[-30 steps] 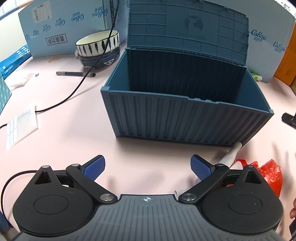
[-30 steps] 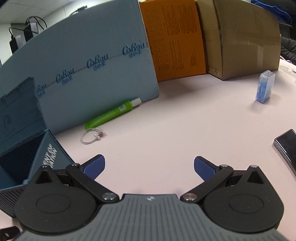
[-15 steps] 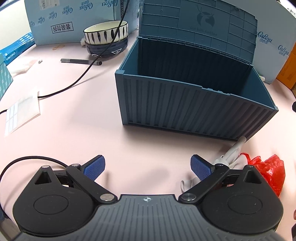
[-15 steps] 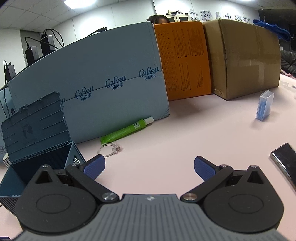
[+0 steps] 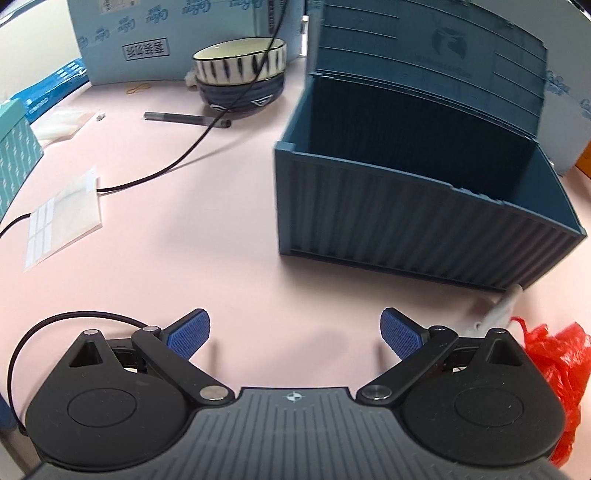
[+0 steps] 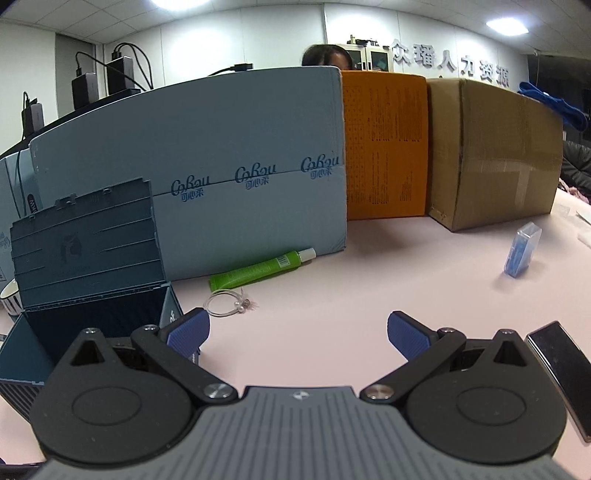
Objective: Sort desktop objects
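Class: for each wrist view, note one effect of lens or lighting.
Left wrist view: the fisheye bows the blue bin outward, and the bowls look soft. Right wrist view: ceiling lights glare white, and the cardboard boxes curve.

In front of me the ribbed blue storage box (image 5: pixel 413 221) stands open, lid upright, with a green tube (image 6: pixel 258 271) and wire ring (image 6: pixel 227 306) lying just beyond its right end.

Pink table (image 5: pixel 221 229) under storage box (image 5: pixel 406 221)
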`<state>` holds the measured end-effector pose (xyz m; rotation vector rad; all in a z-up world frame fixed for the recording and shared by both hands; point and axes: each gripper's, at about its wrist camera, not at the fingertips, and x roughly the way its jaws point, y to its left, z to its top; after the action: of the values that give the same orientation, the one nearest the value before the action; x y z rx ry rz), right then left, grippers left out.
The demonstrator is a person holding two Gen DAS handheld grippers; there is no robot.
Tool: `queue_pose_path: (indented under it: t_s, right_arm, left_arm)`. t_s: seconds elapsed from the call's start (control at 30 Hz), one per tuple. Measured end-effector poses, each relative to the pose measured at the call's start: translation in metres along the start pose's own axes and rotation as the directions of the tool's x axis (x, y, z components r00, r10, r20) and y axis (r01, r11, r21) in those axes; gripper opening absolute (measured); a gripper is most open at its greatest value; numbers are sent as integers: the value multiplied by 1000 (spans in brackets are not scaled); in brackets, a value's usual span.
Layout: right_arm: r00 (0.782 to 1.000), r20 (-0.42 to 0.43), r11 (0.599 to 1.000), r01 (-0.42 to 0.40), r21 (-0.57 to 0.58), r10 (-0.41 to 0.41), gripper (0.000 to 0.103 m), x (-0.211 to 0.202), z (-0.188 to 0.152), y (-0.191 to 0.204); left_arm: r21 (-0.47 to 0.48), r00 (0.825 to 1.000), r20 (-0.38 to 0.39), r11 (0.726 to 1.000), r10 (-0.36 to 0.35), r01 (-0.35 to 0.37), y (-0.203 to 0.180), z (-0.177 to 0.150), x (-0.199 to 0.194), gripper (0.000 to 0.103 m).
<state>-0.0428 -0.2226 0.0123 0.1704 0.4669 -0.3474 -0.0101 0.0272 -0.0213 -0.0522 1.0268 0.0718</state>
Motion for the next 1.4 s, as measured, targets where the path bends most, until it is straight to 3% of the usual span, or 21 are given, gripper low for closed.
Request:
queue_pose_path:
  t_s: [0.33,0.63,1.4]
  right_arm:
    - [1000,-5,1000,-10,-16,10,103,-3,5,15]
    - [1000,3,999,-21,-49,21,103,-7,13,33]
    - [998,-2,996,-59,-70,59,103,-12,16,45]
  left_arm:
    - [-12,1000,-4,1000,-10,10,13,6,5,99]
    - [39,1000,11,999,8,-8,10,15,11,99]
    - [72,1000,0,997,-1,1,5,20,12,99]
